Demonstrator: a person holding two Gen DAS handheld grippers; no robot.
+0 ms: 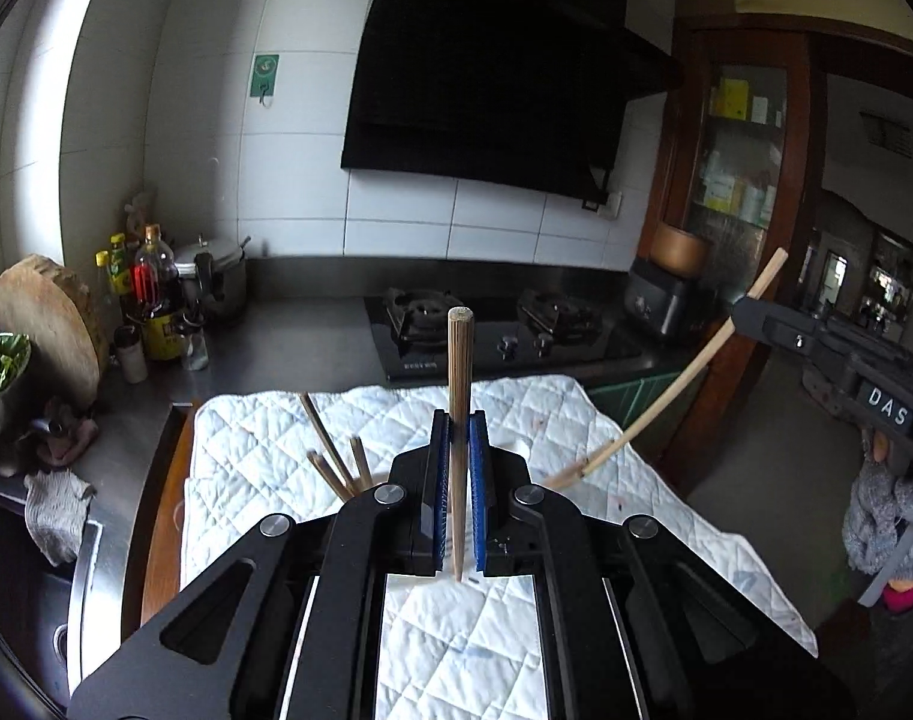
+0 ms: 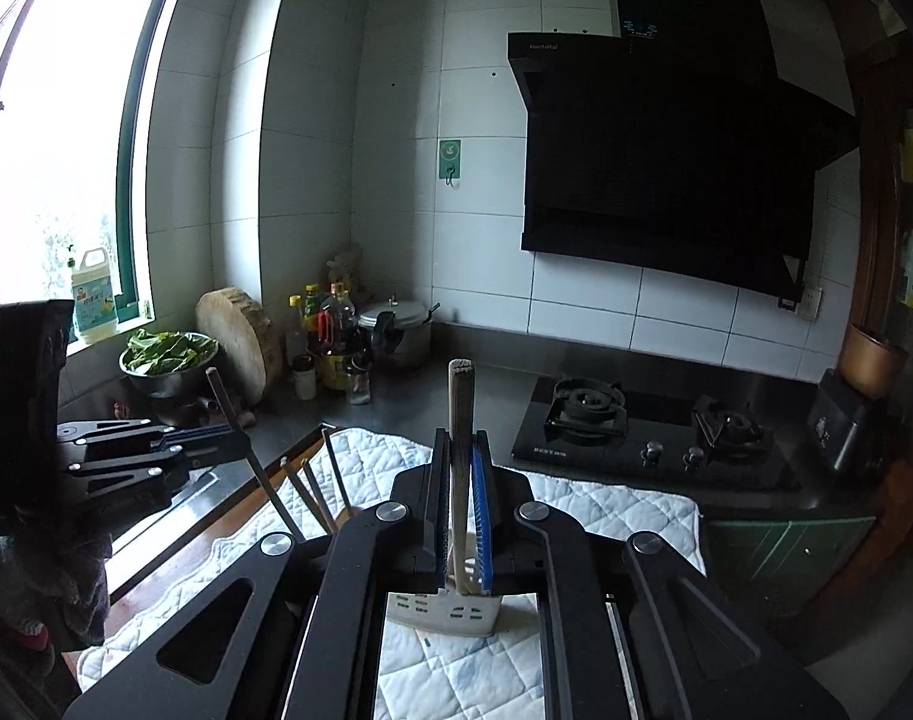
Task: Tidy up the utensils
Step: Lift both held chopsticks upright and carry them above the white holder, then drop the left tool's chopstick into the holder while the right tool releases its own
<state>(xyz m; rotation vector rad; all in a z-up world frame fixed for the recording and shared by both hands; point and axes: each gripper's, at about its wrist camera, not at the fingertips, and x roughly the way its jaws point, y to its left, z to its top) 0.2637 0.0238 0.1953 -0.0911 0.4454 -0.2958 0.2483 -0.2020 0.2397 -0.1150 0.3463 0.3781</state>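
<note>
My left gripper is shut on a brown chopstick that stands upright between its blue pads, above the white quilted cloth. Several more chopsticks stand just left of it; what holds them is hidden. At the right, my right gripper is clamped on a pale chopstick. In the right wrist view that gripper holds its chopstick upright over a white slotted holder. The left gripper is at the left with its dark chopstick.
A black gas hob lies behind the cloth. Bottles, a pressure cooker, a round chopping block and a bowl of greens crowd the far left corner. A sink is at the left. A gloved hand holds the right gripper.
</note>
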